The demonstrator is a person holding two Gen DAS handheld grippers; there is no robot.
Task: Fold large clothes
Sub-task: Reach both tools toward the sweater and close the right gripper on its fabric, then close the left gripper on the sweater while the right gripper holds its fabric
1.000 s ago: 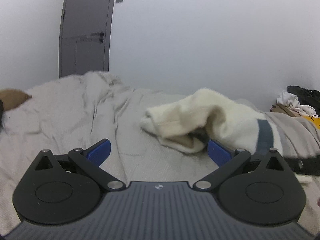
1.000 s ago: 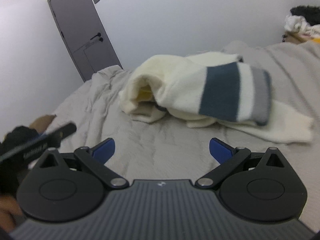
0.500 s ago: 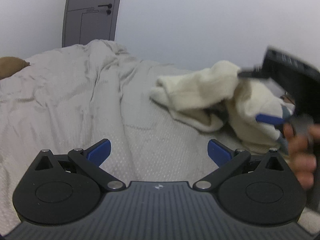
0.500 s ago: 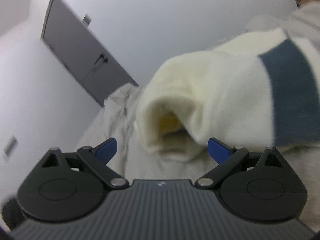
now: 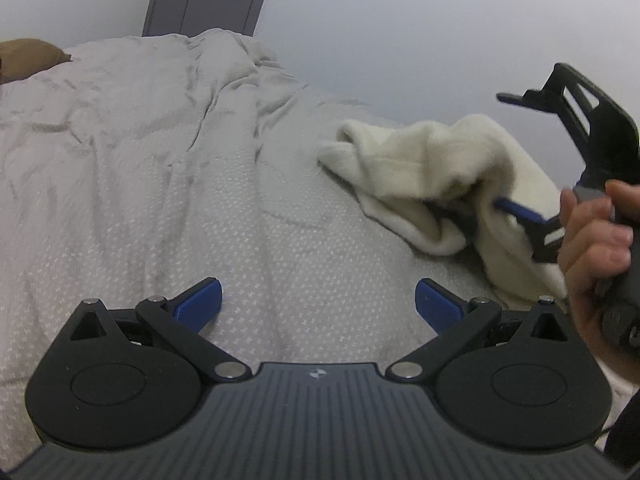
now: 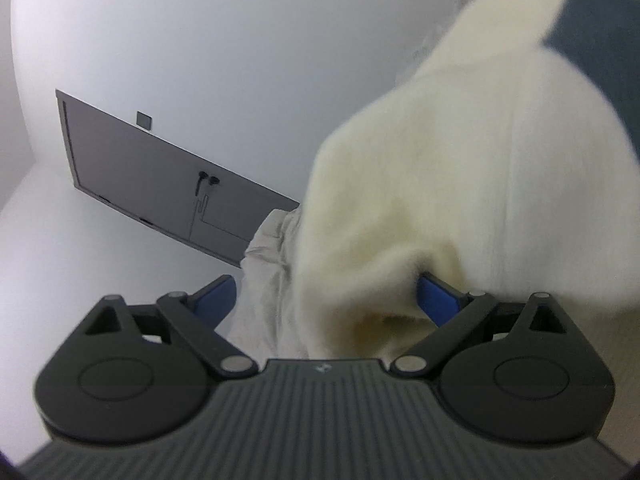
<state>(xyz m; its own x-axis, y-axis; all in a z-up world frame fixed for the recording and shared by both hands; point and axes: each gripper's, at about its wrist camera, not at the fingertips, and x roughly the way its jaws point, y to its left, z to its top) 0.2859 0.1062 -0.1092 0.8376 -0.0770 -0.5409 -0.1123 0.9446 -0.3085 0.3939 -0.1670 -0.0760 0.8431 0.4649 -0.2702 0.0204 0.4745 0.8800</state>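
A cream sweater (image 5: 432, 168) lies bunched on a grey quilted bedspread (image 5: 168, 184), toward the bed's right side, as a person works it w/ two handheld grippers. The right gripper (image 6: 326, 294), jaws wide apart, is pushed into the heap: a thick fold of knit sits between its blue fingers (image 6: 438, 298) and spills over the right one, but nothing is clamped yet. In the left wrist view the same tool shows tilted on its side, one finger above the pile and one buried in it, w/ the person's right hand (image 5: 592, 236) wrapped round the handle. The left gripper (image 5: 318, 302) hangs just over bare bedspread, near the sweater but apart from it, jaws also spread and holding nothing.

A dark blue band (image 6: 596, 36) crosses the knit at the top right of the right wrist view. A grey door (image 6: 160, 184) stands in the far wall; a brown pillow (image 5: 28, 56) sits at the bed's far left.

Judged from its look, the garment is soft, fleecy, bulky but light; it should drape and sag, not hold shape, and thick pile may slip from a shallow pinch. Best hold is prob. a deep bite on a hem, cuff or shoulder edge, one layer only, w/ the left taking a matching edge so the piece can be spread flat before any fold.
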